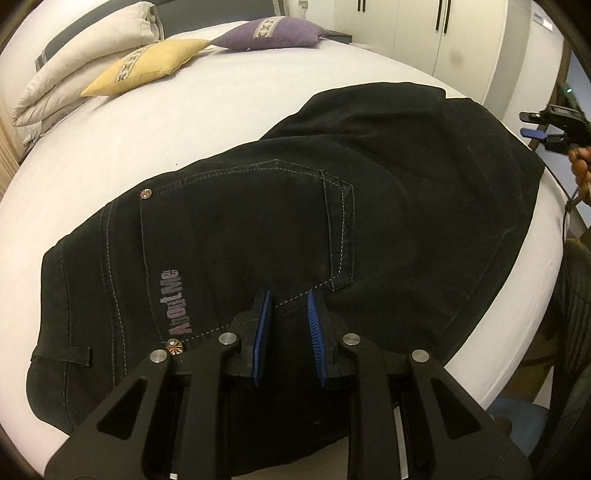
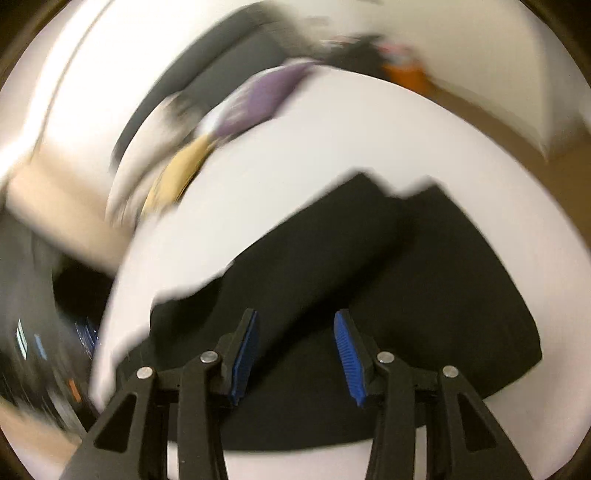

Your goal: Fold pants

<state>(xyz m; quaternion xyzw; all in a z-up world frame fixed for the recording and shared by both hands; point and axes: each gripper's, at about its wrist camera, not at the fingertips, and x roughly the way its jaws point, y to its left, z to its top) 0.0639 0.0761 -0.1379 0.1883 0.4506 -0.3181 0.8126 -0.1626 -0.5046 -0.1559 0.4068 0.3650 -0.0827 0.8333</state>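
Tongs come first in both views. The left tongs point(image 1: 289, 295) hang just above the black pants point(image 1: 295, 206), near the stitched back pocket point(image 1: 258, 229), with the two blue pads point(image 1: 263, 332) parted and nothing between them; whether the tips touch the cloth I cannot tell. The right tongs point(image 2: 295, 317) are spread wider, also empty, and hover over the other end of the pants point(image 2: 369, 288) (this view is badly smeared by motion, so fine detail is lost). In the left wrist view the right tongs point(image 1: 533, 125) also show small at the far right edge, clear of the fabric.

The pants lie on the white bed point(image 1: 184, 122), close to its near edge, folded over so that one leg lies on the other. The waistband sits at the left, with a belt loop point(image 1: 79, 356), two metal rivets point(image 1: 146, 193) and a pale printed logo point(image 1: 175, 302) beside the pocket. In the right wrist view the leg ends form two offset dark corners pointing away from the camera.

Farther back on the bed lie a yellow cushion point(image 1: 147, 66) and a purple cushion point(image 1: 269, 33), touching at their corners, with white pillows point(image 1: 81, 62) stacked to the left. Beyond the bed stand white wardrobe doors point(image 1: 424, 33).
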